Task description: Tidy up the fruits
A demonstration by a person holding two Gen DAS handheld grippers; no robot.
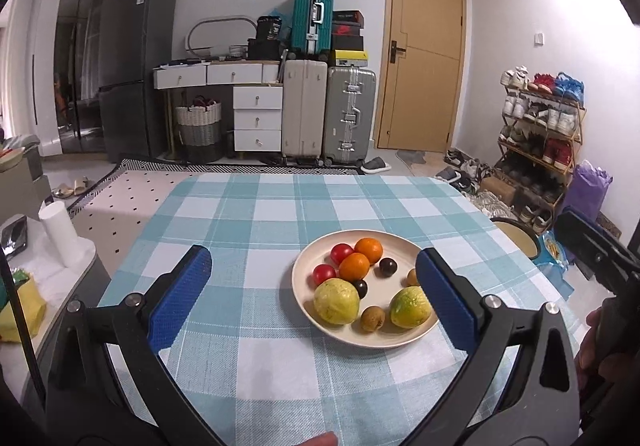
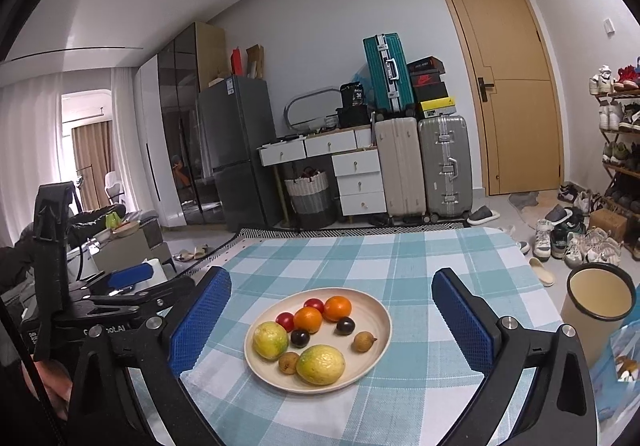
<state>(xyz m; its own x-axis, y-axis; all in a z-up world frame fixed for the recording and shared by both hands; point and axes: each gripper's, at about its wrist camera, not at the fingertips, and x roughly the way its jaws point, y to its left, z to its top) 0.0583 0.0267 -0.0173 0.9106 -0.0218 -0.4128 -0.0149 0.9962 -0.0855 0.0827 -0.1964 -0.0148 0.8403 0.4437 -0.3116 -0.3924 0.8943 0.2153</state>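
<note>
A checked tabletop (image 2: 420, 258) carries a cream plate (image 2: 376, 330) of fruit: two yellow-green guavas (image 2: 320, 364), two oranges (image 2: 308, 319), cherry tomatoes (image 2: 285, 321). Left tongs (image 1: 314, 294) and right tongs (image 2: 332, 320) hover above, both spread wide, gripping nothing.

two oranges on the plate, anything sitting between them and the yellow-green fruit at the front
Yes, in the right wrist view a dark plum lies between the oranges and the front yellow-green fruit.
</note>
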